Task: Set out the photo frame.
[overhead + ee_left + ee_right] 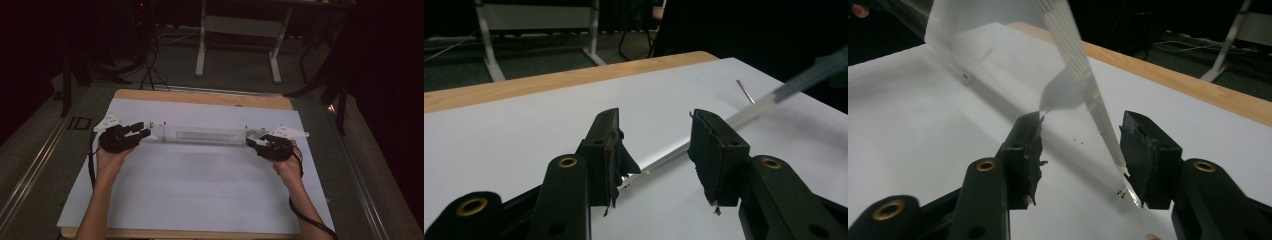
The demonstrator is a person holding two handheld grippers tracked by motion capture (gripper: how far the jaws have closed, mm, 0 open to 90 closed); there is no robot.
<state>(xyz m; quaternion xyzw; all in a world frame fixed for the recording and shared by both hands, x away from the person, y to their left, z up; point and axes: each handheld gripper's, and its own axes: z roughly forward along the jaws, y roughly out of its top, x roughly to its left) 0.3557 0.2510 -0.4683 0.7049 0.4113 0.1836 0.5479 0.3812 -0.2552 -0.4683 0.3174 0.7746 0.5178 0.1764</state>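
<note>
A long, clear, flat strip (pixel 202 134) is being kept stretched across the far half of the bench (pixel 200 97), which is being covered by a white sheet (pixel 200 190). The strip's left end is being met by the left gripper (pixel 142 133), and its right end by the right gripper (pixel 254 143), each gripper being carried in one of the person's hands. In the left gripper view, the jaws of the left gripper (pixel 654 150) are being held apart, with the strip (pixel 744 112) running out between them toward the upper right; only the left jaw appears to be touched by it. In the right gripper view, the jaws of the right gripper (pixel 1080 150) are likewise being held apart, and the strip (pixel 998 60), with its pale ruled band (pixel 1083 80), is being seen lying between them, close against the right jaw.
</note>
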